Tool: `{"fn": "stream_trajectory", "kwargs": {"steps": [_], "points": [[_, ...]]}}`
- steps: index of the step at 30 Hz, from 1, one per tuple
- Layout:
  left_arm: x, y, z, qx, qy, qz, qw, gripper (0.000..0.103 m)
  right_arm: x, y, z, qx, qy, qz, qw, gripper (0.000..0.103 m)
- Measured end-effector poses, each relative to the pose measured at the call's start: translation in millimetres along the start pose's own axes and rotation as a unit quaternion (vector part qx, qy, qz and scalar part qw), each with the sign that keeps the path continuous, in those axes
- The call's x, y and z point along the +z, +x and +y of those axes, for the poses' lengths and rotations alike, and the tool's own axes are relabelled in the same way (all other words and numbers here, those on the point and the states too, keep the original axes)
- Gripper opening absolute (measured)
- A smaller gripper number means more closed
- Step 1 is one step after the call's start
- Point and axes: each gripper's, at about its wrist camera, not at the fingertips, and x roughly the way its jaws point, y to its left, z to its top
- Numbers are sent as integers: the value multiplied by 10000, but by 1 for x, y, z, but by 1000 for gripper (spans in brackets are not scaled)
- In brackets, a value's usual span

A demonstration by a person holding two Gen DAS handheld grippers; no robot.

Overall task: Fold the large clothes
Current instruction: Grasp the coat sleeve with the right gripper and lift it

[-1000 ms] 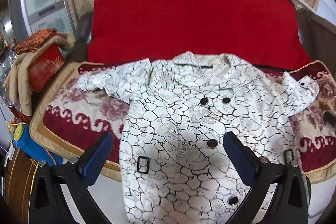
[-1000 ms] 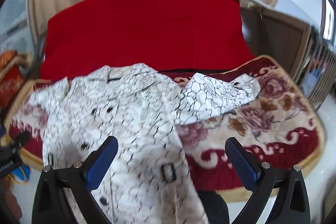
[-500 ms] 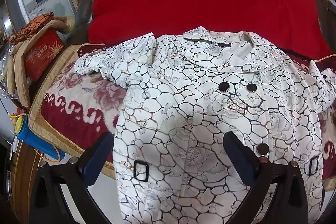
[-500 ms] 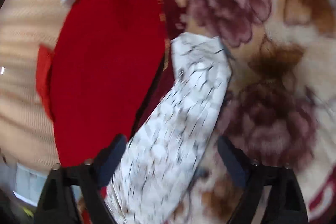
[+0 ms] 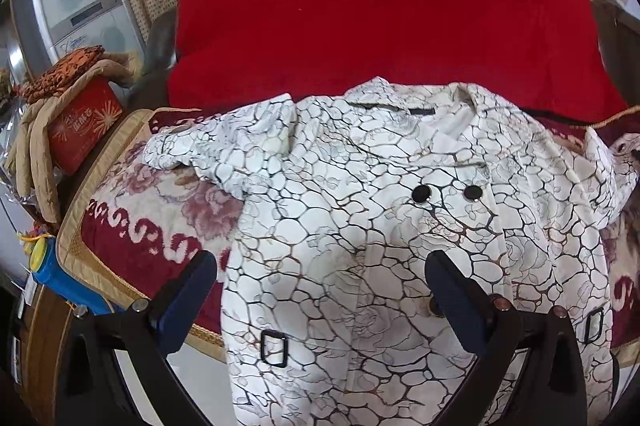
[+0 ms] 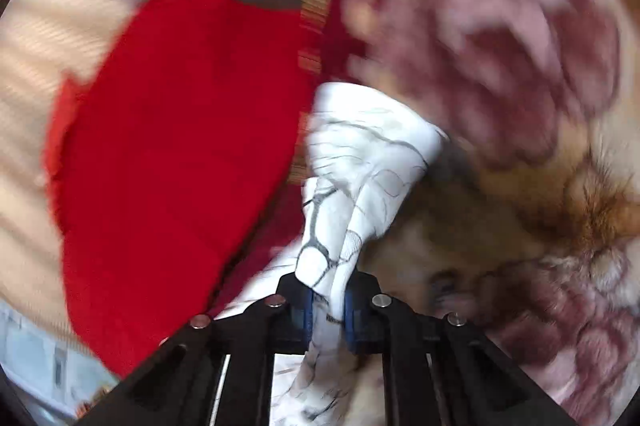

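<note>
Lying front-up on a floral blanket (image 5: 132, 226), the white coat (image 5: 360, 226) with a black crackle print spreads across the near part of the seat, its collar toward a red cover (image 5: 380, 18) behind it and its hem running out of the bottom of the left wrist view. Two black buttons (image 5: 422, 193) sit side by side on the chest. The left tool (image 5: 320, 294) hangs over the coat's lower front with its blue-padded jaws spread wide, nothing between them. In the blurred right wrist view, the right tool (image 6: 327, 310) has just closed its jaws and now pinches the end of a coat sleeve (image 6: 360, 178) tightly between its pads, the cuff bunching beyond the tips above the blanket.
</note>
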Motion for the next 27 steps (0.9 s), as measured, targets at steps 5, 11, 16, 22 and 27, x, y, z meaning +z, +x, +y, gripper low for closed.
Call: {"fn": "stream_trajectory", "kwargs": {"steps": [5, 11, 16, 22, 27], "points": [[-4, -14, 32, -4, -256, -219, 9994, 103, -27, -49, 84, 713, -835, -306, 9935, 11], [-12, -24, 81, 163, -562, -359, 9976, 103, -104, -85, 209, 1585, -1986, -71, 9672, 11], [-20, -26, 125, 402, -869, -407, 9946, 103, -210, -78, 299, 2303, -2627, 698, 9344, 11], [-29, -21, 157, 514, -1108, -265, 9922, 103, -380, -36, 334, 2453, -3134, 2017, 8949, 19], [-33, -7, 162, 354, -1162, -54, 9926, 103, -448, 0, 311, 2430, -3030, 3398, 8565, 77]]}}
